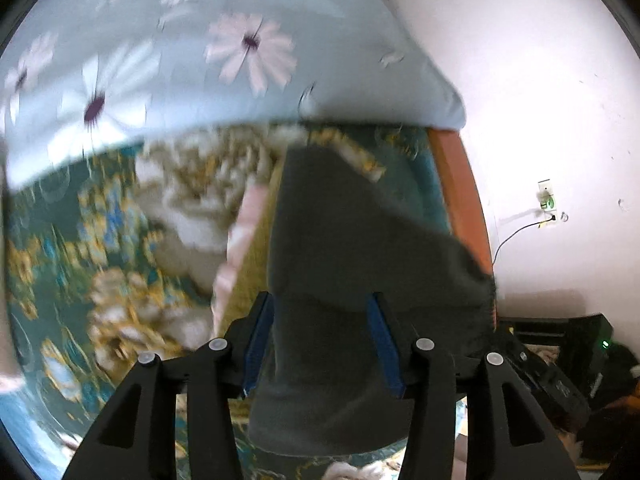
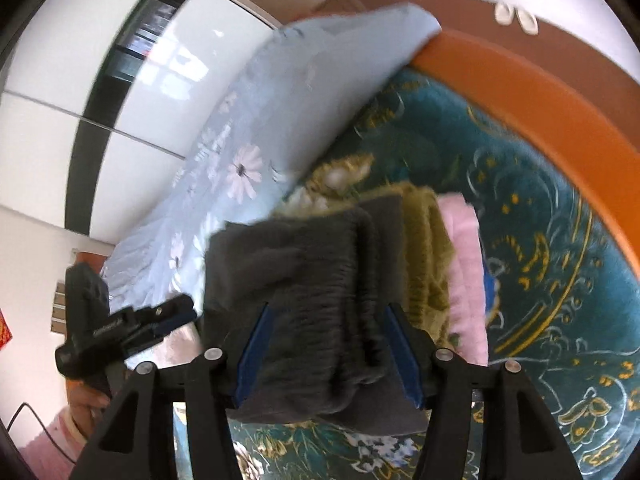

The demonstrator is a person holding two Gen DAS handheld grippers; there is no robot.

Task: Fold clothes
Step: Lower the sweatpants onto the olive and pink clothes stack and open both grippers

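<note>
A dark grey garment [image 1: 352,280] hangs between the blue-padded fingers of my left gripper [image 1: 324,316], which is shut on it above the bed. My right gripper [image 2: 328,328] is shut on the same grey garment [image 2: 304,288], bunched at its ribbed edge. Behind it lie a folded olive green piece [image 2: 424,248] and a folded pink piece [image 2: 464,264], side by side on the teal floral blanket [image 2: 540,216]. The olive and pink edges also show in the left wrist view [image 1: 240,240]. My left gripper shows at the left of the right wrist view [image 2: 176,316].
A light blue quilt [image 1: 180,60] with daisies lies bunched beyond the blanket. An orange bed frame [image 2: 560,112] runs along the edge. A white wall with a socket and cable [image 1: 548,208] is at the right. Dark objects [image 1: 560,380] sit on the floor.
</note>
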